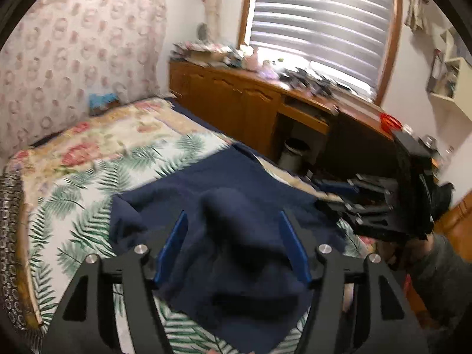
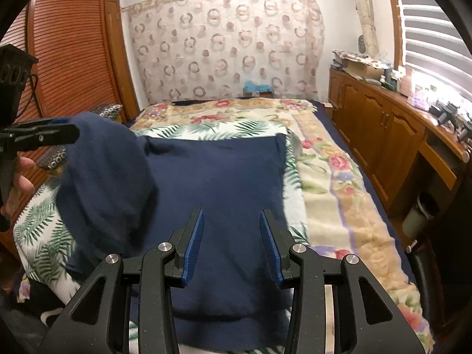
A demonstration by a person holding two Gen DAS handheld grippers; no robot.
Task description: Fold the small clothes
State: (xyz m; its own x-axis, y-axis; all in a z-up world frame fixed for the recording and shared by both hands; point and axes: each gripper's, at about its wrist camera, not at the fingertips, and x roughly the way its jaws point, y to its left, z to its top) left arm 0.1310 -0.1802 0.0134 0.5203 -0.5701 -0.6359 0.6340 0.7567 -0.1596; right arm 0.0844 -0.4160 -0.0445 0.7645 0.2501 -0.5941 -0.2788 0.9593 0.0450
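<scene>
Two grippers hover over a navy garment (image 2: 224, 183) spread on the bed (image 2: 348, 206), its side flap bunched over toward the middle. Left gripper (image 1: 233, 244) jaws stand apart astride that hump; right gripper (image 2: 231, 244) jaws are apart too (nothing pinched), above the near hem. No readable writing anywhere.

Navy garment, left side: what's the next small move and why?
Probably draw the left gripper back clear of the navy garment. Its fingers stand apart with the cloth loose between them, not pinched. In the right wrist view the folded-over flap bulges rather than lying flat, so pressing it flat likely follows. The right gripper hangs open over the cloth.
</scene>
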